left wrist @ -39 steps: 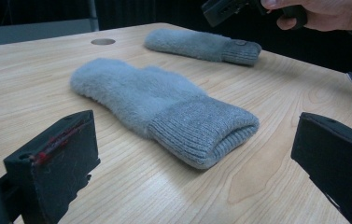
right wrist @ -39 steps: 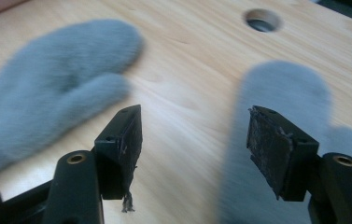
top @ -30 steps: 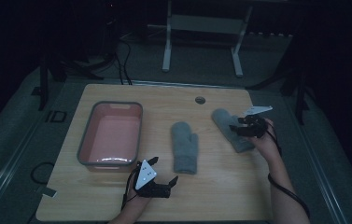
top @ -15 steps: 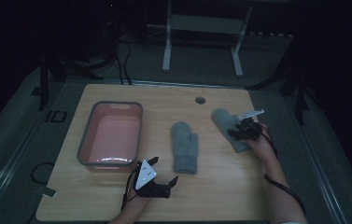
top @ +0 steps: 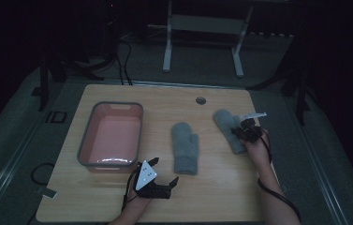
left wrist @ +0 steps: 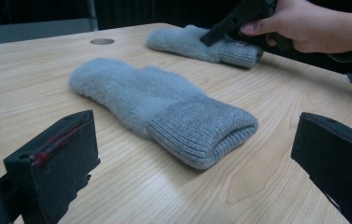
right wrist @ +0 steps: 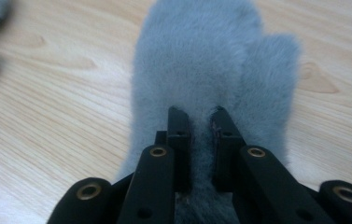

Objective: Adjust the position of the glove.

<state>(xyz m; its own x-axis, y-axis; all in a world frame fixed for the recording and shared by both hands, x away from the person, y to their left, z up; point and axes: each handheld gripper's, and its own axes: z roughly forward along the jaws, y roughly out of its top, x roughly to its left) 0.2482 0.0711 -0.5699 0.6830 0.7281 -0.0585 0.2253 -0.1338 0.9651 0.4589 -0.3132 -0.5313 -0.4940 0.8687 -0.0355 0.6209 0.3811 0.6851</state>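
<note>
The right tongs (right wrist: pixel 197 116) have closed on a pinch of the fleecy grey mitten (top: pixel 230 130) at the right of the frame in the high view, jaws drawn narrow with a fold of fabric caught between them; half a second earlier they were only settling over its cuff end, and a second ago they hovered slightly farther up the frame. The mitten itself lies flat on the wooden bench (top: pixel 221 197), seemingly where it was, so the grip looks made but the lift not yet begun. The second mitten (top: pixel 185 147) rests at mid-frame, cuff toward the person, untouched. At lower centre the left tongs (top: pixel 170 183) sit unmoved, jaws spread wide and holding nothing, pointed at that nearer mitten. The pink tub (top: pixel 112 135) with its grey rim stands at left, nothing in it, the likely destination for the pair.
</note>
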